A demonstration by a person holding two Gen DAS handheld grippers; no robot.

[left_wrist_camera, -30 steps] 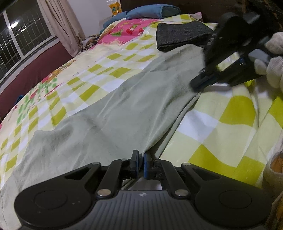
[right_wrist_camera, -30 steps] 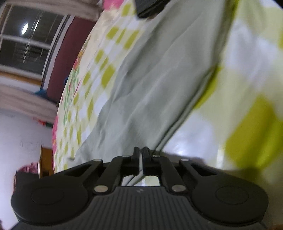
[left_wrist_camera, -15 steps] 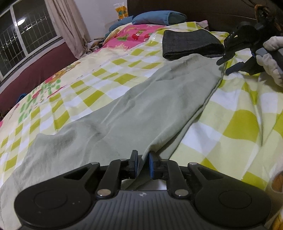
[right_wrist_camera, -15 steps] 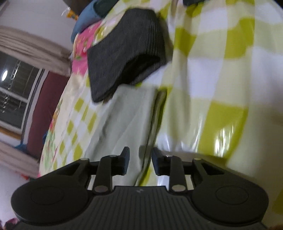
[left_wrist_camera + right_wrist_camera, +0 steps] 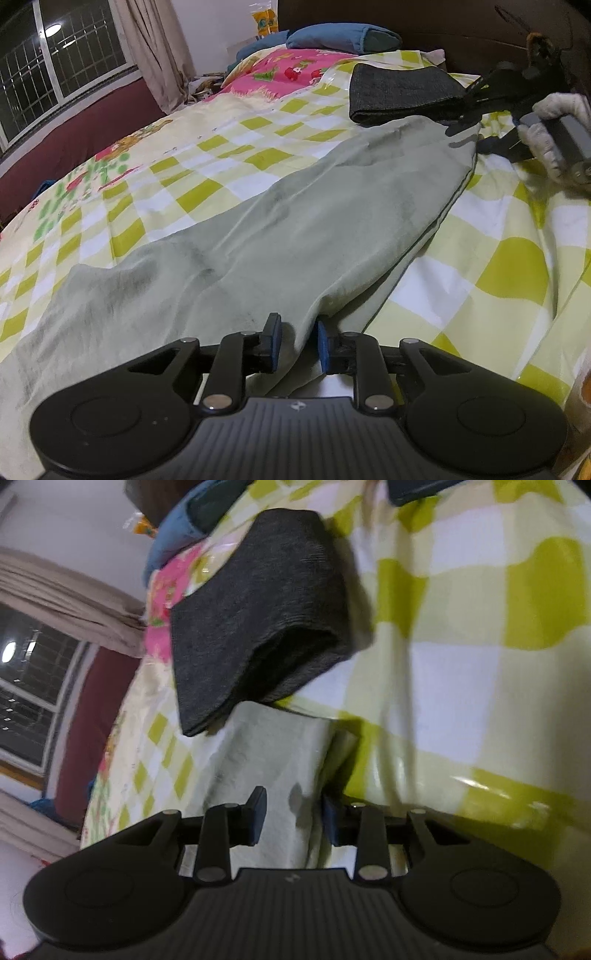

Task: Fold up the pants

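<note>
Pants (image 5: 303, 221), pale grey-green, lie stretched lengthwise across the bed (image 5: 491, 266), doubled leg over leg with the long edge running up the right side. At the near end, the left gripper (image 5: 297, 343) sits with its blue-padded fingers parted a moderate way, a fold of the fabric rising between them, neither pad pressing it. At the far end, the right gripper (image 5: 293, 818) hovers over the pants' (image 5: 269, 753) narrow end, its jaws spread wider, cloth lying between and beneath the fingers with nothing pinched. A white-gloved hand (image 5: 554, 122) carries that gripper. Just beyond the far end rests a folded dark grey garment (image 5: 255, 616), its edge touching the pants. Farther back sits a blue pillow (image 5: 340, 37), and a barred window (image 5: 62, 62) lines the left wall.
</note>
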